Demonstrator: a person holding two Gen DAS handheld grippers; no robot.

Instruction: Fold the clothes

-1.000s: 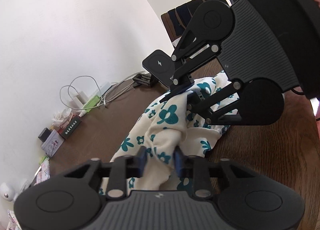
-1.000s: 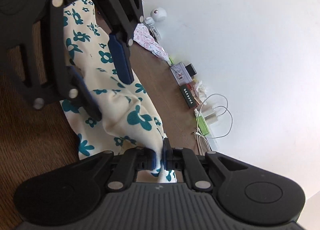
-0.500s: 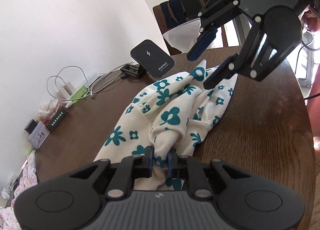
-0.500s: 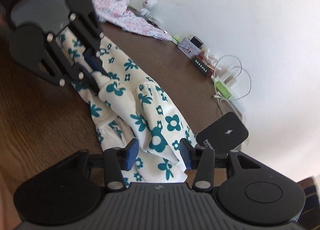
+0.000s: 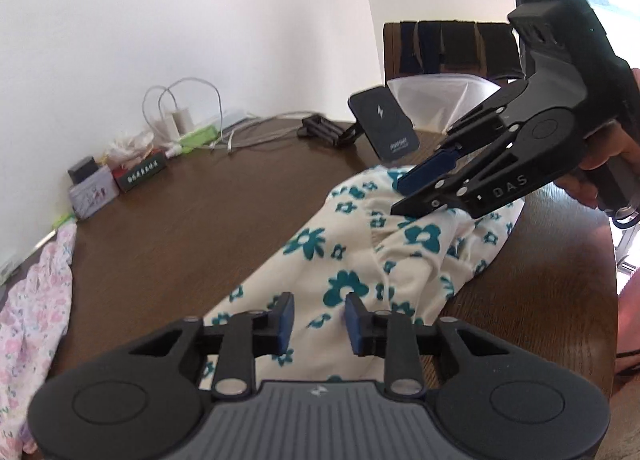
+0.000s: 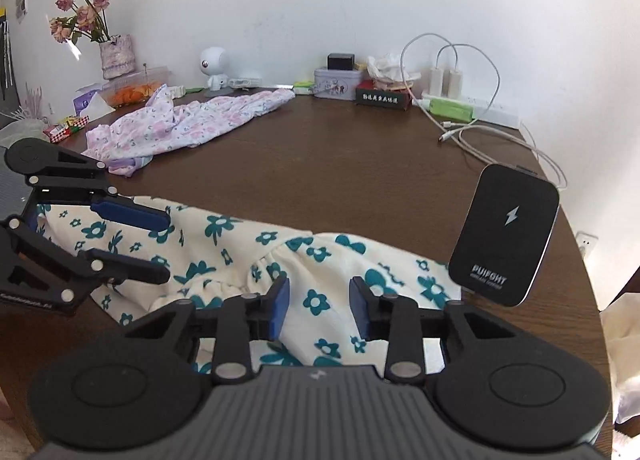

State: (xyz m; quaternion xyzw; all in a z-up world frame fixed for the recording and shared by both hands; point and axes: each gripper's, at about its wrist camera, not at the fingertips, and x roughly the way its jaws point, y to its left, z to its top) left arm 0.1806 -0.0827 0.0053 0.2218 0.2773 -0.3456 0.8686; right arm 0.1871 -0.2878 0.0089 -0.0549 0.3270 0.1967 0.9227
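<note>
Left gripper (image 5: 316, 318) jaws are opening, right gripper (image 6: 318, 310) jaws closing, both unpinched over the floral garment (image 5: 360, 260). Only the right wrist view shows the flower vase (image 6: 116, 55); only the left shows a hand (image 5: 600, 163).

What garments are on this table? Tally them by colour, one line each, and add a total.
Cream garment with teal flowers: 1
Pale garment with pink and purple flowers: 1
Total: 2 garments on the brown table

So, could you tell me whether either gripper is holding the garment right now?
Neither: the left gripper and right gripper stand open above the floral garment.
</note>
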